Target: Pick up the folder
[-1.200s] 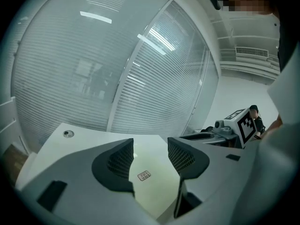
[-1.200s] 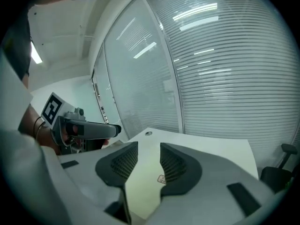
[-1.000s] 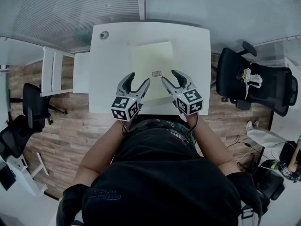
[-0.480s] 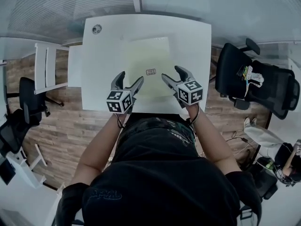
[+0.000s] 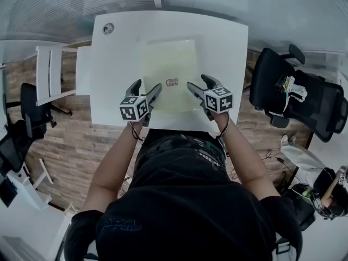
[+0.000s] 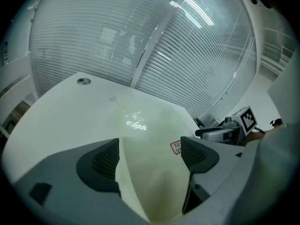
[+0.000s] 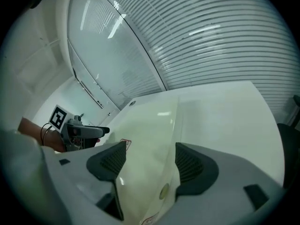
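Room: wood-plank floor (image 5: 70,145), ribbed glass wall (image 5: 70,4) beyond the tabletop, black office chair (image 5: 304,99) off to the right.
Tabletop (image 5: 114,80): white, with a round cable grommet (image 5: 108,29) at its far left corner.
Folder (image 5: 168,64): pale yellow, lying flat on the middle of the tabletop.
Left gripper (image 5: 145,87): at the folder's near left part. Its jaws have just been opening and stand wide apart. The folder's left edge runs between them, and the pads do not press on it.
Right gripper (image 5: 200,84): at the folder's near right part. Its jaws have also just been opening and stand wide apart, astride the right edge without clamping it.
Label (image 5: 172,82): small sticker on the folder, between the two grippers.
Snap button (image 7: 163,191): on the folder's right edge, between the right jaws.
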`<state>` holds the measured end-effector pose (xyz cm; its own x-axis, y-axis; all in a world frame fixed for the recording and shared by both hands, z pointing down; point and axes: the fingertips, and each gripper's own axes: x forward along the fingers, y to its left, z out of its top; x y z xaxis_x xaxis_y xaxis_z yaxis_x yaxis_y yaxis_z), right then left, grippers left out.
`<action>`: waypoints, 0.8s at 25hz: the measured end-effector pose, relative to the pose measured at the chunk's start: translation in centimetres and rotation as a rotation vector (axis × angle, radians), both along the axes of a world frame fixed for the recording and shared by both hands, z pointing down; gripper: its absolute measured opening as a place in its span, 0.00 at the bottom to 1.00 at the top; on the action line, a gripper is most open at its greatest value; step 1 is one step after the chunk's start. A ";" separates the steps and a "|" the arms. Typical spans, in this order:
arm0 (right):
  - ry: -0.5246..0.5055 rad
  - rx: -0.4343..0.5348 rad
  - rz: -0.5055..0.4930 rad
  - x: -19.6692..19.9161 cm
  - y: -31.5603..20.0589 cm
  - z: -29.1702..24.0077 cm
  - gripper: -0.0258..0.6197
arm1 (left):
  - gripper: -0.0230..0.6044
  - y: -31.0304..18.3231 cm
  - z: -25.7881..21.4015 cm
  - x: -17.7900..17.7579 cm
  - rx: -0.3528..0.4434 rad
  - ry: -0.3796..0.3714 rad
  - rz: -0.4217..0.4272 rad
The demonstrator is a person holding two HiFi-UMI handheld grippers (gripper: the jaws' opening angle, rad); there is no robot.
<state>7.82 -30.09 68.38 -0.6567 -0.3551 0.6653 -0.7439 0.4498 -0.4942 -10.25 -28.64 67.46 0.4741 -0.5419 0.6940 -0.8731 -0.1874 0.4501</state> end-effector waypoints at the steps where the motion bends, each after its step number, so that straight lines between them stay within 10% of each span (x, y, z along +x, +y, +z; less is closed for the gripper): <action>1: 0.000 -0.010 0.001 0.1 -0.1 0.4 0.53 | 0.68 -0.1 0.3 -0.1 -0.012 0.003 -0.003; 20: -0.064 -0.182 0.027 -0.5 -0.9 4.1 0.55 | 0.69 -0.2 4.3 0.5 -0.141 0.059 -0.021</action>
